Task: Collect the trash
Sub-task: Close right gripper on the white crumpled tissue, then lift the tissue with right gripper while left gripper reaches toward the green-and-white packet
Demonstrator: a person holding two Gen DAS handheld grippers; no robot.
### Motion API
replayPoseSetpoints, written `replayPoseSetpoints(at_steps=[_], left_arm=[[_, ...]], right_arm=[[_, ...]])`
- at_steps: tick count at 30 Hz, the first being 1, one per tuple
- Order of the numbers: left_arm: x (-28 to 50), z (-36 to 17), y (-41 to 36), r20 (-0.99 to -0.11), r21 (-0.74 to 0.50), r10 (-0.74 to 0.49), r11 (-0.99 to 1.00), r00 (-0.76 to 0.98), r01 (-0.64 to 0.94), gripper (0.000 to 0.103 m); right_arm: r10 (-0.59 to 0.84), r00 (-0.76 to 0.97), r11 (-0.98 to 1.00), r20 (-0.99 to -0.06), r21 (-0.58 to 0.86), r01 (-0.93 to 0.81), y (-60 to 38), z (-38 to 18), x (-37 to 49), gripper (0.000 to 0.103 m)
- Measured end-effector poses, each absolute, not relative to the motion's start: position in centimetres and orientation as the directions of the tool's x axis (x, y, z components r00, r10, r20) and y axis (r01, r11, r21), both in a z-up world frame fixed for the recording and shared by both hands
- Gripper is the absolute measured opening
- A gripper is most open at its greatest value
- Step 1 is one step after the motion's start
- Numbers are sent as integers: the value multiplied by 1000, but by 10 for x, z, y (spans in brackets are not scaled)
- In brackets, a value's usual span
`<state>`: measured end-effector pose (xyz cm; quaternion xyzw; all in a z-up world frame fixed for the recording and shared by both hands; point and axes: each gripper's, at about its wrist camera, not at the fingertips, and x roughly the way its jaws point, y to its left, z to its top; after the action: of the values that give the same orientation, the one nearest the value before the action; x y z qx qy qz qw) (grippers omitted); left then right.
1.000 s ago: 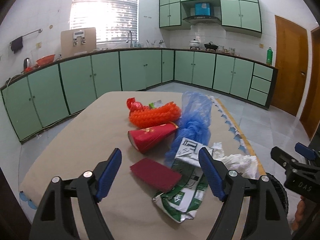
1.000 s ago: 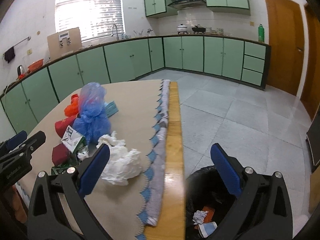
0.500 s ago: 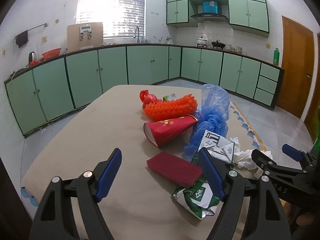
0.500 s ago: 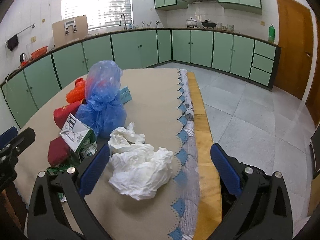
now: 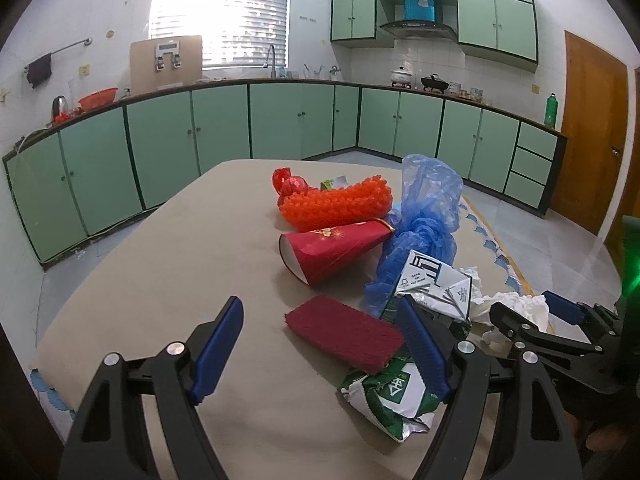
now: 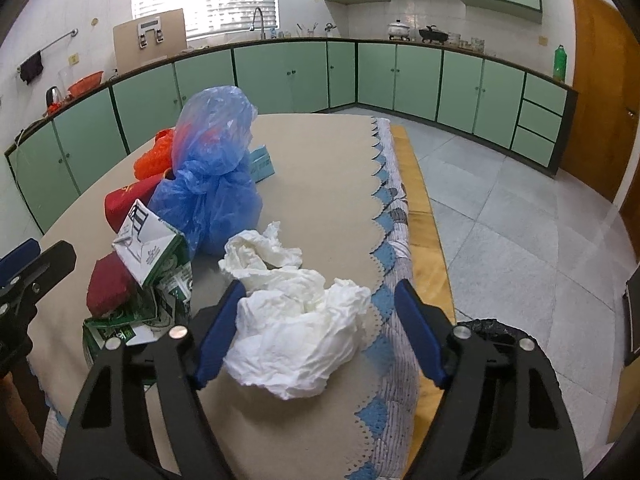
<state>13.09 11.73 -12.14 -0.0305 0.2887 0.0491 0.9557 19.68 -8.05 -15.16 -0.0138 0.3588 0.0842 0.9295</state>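
Trash lies on a beige-covered table point(image 5: 160, 280). My left gripper point(image 5: 320, 344) is open, its jaws on either side of a dark red scouring pad point(image 5: 344, 332), with a crumpled green-white carton point(image 5: 392, 396) under its right finger. Behind are a red paper cone point(image 5: 332, 248), an orange netted bundle point(image 5: 336, 204) and a blue plastic bag point(image 5: 424, 216). My right gripper point(image 6: 320, 328) is open, its jaws on either side of crumpled white tissue point(image 6: 296, 332) near the table's right edge. The blue bag point(image 6: 212, 172) and carton point(image 6: 148, 248) show in the right wrist view too.
A black trash bag point(image 6: 488, 328) sits on the floor below the table's right edge. The tablecloth's scalloped blue edge point(image 6: 384, 208) hangs over a wooden rim. Green cabinets point(image 5: 280, 120) line the walls; a wooden door point(image 5: 588, 132) is at right.
My right gripper has swung from over the floor bin toward the table and closed in on the white tissue. My left gripper has moved slightly forward over the red pad.
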Motion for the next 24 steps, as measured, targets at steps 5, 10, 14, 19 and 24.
replayPoseSetpoints(at_steps=[5, 10, 14, 19, 24], left_arm=[[132, -120, 114, -554, -27, 70, 994, 830, -102, 78], [131, -120, 109, -556, -25, 59, 996, 829, -88, 78], [131, -122, 102, -561, -24, 45, 997, 826, -71, 78], [133, -124, 90, -569, -29, 16, 999, 822, -40, 78], [139, -129, 79, -574, -26, -4, 1000, 819, -13, 80]], right_arm=[[162, 709, 983, -686, 45, -180, -81, -155, 198, 57], [181, 698, 979, -693, 56, -197, -81, -156, 198, 44], [203, 694, 974, -691, 71, -215, -83, -154, 195, 32], [211, 697, 973, -685, 80, -216, -91, -150, 190, 19], [190, 720, 980, -668, 85, -180, -110, -140, 185, 19]])
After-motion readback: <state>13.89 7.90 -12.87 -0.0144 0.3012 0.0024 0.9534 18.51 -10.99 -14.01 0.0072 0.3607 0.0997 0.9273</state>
